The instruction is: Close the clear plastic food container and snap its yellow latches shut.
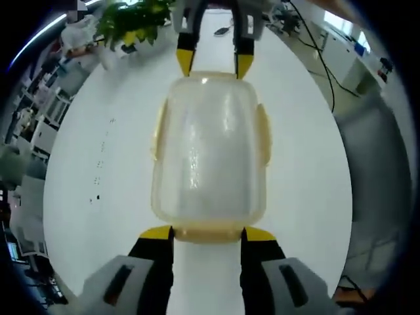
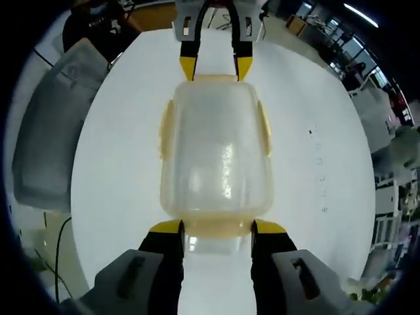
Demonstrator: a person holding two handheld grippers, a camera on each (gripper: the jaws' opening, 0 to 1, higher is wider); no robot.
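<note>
A clear plastic food container (image 1: 209, 147) (image 2: 216, 151) lies on the white table (image 1: 98, 197) (image 2: 118, 197) with its lid on. Pale yellow latches sit on its long sides (image 1: 264, 131) (image 2: 166, 128) and at its ends. My left gripper (image 1: 209, 233) stands open at one end, its yellow-tipped jaws either side of that end's latch (image 1: 209, 230). At the opposite end my right gripper (image 2: 218, 228) is open the same way around the latch there (image 2: 218, 225). Each gripper also appears across the container in the other's view: the right gripper (image 1: 214, 63), the left gripper (image 2: 216, 65).
A green plant (image 1: 131, 20) stands at the table's far edge. A small dark object (image 1: 223, 30) lies on the table beyond the container. A grey chair (image 1: 374, 164) (image 2: 49, 131) stands beside the table. A person (image 2: 98, 20) is behind it. Shelves and desks ring the room.
</note>
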